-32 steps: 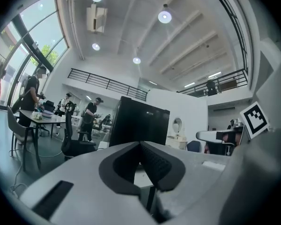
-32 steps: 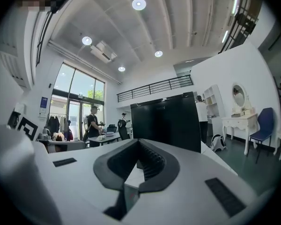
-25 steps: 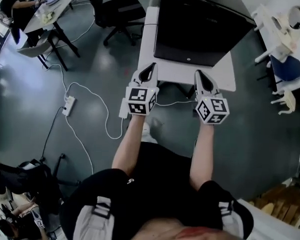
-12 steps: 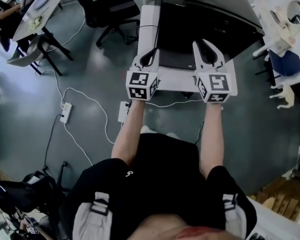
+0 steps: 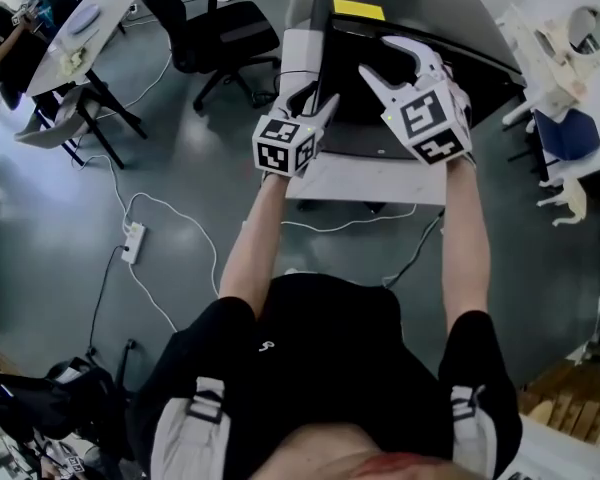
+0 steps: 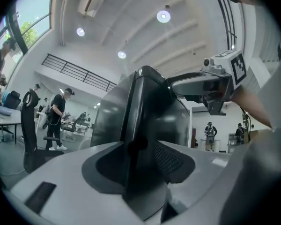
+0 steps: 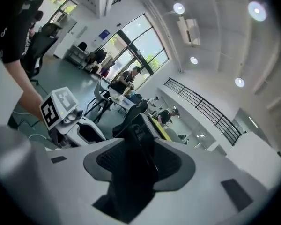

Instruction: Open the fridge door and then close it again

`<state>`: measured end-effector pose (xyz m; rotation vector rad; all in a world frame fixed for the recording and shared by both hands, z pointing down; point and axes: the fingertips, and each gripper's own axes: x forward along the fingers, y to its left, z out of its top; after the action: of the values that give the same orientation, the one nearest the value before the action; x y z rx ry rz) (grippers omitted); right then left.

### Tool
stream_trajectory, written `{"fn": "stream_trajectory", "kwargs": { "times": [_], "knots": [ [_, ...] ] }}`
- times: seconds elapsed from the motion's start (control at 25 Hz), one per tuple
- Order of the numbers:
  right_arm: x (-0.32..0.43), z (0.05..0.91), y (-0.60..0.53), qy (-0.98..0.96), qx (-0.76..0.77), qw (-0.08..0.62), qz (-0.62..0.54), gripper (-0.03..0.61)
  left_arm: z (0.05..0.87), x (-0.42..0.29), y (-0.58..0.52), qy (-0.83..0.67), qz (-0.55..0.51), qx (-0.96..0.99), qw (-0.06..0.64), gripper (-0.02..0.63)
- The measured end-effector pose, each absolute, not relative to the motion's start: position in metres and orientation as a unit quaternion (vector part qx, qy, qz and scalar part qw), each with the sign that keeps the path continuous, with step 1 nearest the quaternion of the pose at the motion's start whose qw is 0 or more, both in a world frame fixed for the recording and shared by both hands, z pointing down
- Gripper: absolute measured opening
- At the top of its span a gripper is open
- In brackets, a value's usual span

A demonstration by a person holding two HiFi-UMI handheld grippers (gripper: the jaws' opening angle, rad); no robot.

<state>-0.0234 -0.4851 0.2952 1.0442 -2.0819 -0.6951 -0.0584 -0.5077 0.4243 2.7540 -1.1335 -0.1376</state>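
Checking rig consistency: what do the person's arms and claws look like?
The left claw and right claw are pale grey, each with two tapering fingers, dark textured pads and a white cube of black square markers. Forearms are bare below a black short-sleeved top. Both have just been opening, the fridge door edge between their jaws.

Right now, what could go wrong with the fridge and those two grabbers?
Both grippers' jaws have just been opening.
1. The left gripper straddles the fridge door's edge with open jaws, not pinching it, so a pull might slip off.
2. The right gripper, also open around a dark fridge edge, could bump the fridge.
3. A cable trails below the white table; a foot might snag it.
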Motion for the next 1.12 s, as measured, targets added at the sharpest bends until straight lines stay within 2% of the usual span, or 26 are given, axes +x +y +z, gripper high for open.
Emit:
{"fn": "stream_trajectory", "kwargs": {
  "times": [0.12, 0.6, 1.12],
  "knots": [
    [-0.022, 0.299, -0.491, -0.789, 0.396, 0.379, -0.28, 0.161, 0.421, -0.058, -0.514, -0.37, -0.038, 0.926, 0.061, 0.183],
    [-0.018, 0.304, -0.501, -0.739, 0.391, 0.44, -0.329, 0.133, 0.416, -0.054, -0.515, -0.337, -0.03, 0.94, 0.032, 0.181],
    [-0.015, 0.301, -0.495, -0.741, 0.402, 0.429, -0.324, 0.123, 0.414, -0.052, -0.511, -0.351, -0.008, 0.934, 0.059, 0.176]
  ]
}}
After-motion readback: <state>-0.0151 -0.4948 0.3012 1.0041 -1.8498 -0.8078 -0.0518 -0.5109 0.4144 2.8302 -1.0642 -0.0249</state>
